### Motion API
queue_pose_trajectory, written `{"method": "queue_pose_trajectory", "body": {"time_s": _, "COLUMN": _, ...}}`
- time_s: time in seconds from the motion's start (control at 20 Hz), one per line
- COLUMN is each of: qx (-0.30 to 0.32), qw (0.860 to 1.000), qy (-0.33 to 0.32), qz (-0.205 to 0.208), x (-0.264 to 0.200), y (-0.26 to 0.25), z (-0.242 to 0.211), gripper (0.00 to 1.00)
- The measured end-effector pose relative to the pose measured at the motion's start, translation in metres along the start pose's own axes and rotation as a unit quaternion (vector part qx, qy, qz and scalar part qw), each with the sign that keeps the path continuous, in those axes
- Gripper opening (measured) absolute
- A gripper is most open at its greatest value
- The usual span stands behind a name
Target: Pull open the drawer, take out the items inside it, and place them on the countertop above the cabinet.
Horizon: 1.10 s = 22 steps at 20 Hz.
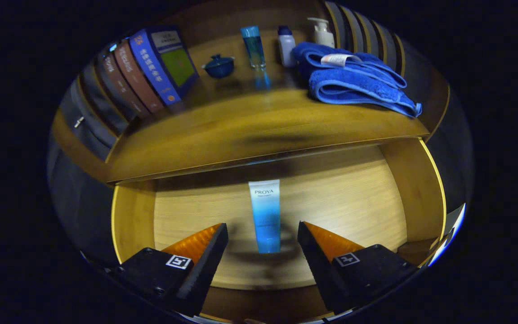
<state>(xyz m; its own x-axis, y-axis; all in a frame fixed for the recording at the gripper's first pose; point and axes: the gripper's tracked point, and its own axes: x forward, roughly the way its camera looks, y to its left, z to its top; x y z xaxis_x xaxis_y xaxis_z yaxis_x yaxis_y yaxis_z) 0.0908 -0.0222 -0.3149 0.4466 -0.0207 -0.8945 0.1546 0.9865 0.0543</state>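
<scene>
the gripper (262, 234) hangs over the pulled-out wooden drawer (425, 189), its two fingers spread wide apart and pressing on nothing. in the gap between the fingertips, lying flat on the pale wood floor of the drawer, is a white-and-blue plastic cosmetic tube (265, 216); its blue end sits level with the fingertips and its white end points toward the far side, under the edge of the counter. neither finger touches the tube. the drawer's side walls rise to the left and right of the fingers, and its near wall runs just below them.

beyond the drawer, the brown wooden countertop (250, 130) spans the scene. on its far left, a row of books (144, 74) leans to one side, the nearest with a blue spine and a green cover. to the right of the books stands a small dark blue lidded pot (219, 65). next to it, near the middle, a translucent blue tube (254, 45) stands upright. just right of that is a small white bottle with a dark blue cap (286, 45), and farther back a white pump bottle (322, 32). on the right side of the counter lies a folded blue towel (353, 81) with a white tag on top, one corner reaching the counter's near right edge.
</scene>
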Motion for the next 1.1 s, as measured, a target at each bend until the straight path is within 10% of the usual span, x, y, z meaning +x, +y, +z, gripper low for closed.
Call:
{"method": "queue_pose_trajectory", "body": {"time_s": 0.7, "qx": -0.013, "qw": 0.985, "qy": 0.161, "qz": -0.062, "x": 0.038, "y": -0.006, "z": -0.033, "gripper": 0.87}}
{"method": "queue_pose_trajectory", "body": {"time_s": 1.1, "qx": -0.031, "qw": 0.988, "qy": 0.146, "qz": -0.047, "x": 0.035, "y": -0.001, "z": -0.029, "gripper": 0.39}}
